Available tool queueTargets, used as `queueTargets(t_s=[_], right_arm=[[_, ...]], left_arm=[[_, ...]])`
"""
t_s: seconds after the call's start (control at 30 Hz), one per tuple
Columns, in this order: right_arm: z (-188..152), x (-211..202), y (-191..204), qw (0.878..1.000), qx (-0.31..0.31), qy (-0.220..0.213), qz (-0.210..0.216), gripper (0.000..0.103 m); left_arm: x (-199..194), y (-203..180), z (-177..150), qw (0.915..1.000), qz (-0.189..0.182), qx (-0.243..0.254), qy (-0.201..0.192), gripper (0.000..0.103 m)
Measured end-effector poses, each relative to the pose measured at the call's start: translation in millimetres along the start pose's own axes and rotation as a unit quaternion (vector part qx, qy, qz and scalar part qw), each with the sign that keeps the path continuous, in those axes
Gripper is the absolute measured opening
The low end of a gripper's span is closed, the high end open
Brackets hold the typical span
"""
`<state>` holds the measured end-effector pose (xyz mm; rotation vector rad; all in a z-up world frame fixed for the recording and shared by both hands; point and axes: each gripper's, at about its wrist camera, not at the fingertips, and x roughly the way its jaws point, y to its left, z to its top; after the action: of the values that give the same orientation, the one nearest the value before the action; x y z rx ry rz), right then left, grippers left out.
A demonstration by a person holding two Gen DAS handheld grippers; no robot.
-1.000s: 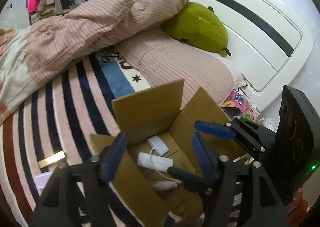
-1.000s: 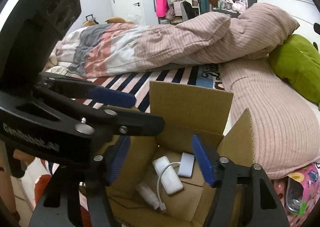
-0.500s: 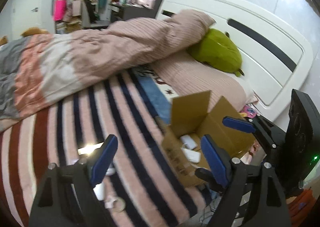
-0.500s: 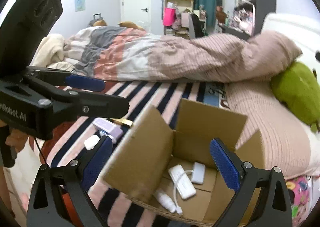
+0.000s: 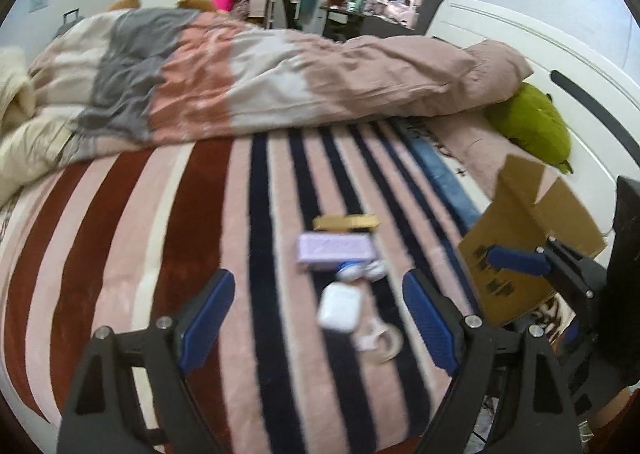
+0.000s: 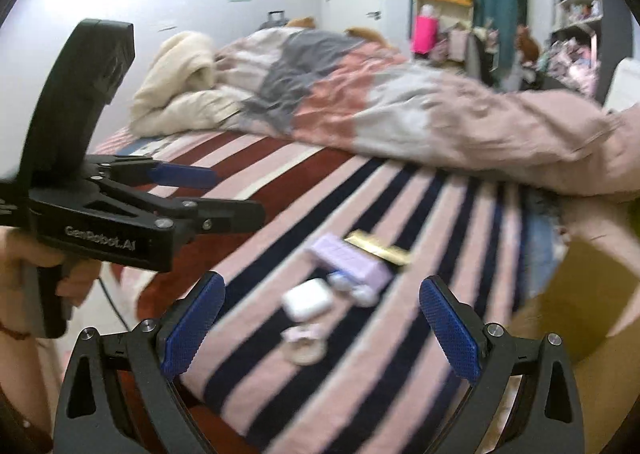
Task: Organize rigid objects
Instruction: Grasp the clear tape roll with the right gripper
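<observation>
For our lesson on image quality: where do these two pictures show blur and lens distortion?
Left wrist view: the lavender box and white case are smeared; the striped blanket bulges, fisheye-bent. Right wrist view: the cardboard box is blurred, while the right hand-held gripper stays sharp.

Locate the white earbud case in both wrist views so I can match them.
Left wrist: white earbud case lies low and centre on the striped blanket, between the open jaws, just below the lilac box.
Right wrist: white earbud case sits low and centre-left, between the open jaws, down-left of the lilac box.
Shared landmark: the gold bar lying just beyond the lilac box.
</observation>
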<state>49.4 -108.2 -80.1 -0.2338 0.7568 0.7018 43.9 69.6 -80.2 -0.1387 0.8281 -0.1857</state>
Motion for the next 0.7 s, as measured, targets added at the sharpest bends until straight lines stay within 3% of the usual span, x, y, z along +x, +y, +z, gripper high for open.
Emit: queueTargets(t_s=[0.1,0.3,0.5,0.57,0.7], right_arm=[[-25,32,7,1.000,0.006,0.029,0.003,0.098],[-62,81,0,0.996,0.040,0.083,-0.006,0.097],[-72,96,-2,0.995,0.035,0.090,-0.032,0.059],[-72,95,1,0.995,0.020,0.088,-0.040,0.036],[-69,83,3,0.997,0.009,0.077,-0.028,0.037]], left_arm=[[15,10,-22,0.9998,0.011,-0.006,0.014,0.084],[40,21,-49,0.9985,-0.006,-0.029,0.046,0.084],[40,16,-51,0.9981,-0.012,-0.033,0.051,0.084],[38,14,-49,0.9980,-0.015,-0.035,0.051,0.084],[31,3,-45,0.9981,-0.022,-0.026,0.051,0.084]])
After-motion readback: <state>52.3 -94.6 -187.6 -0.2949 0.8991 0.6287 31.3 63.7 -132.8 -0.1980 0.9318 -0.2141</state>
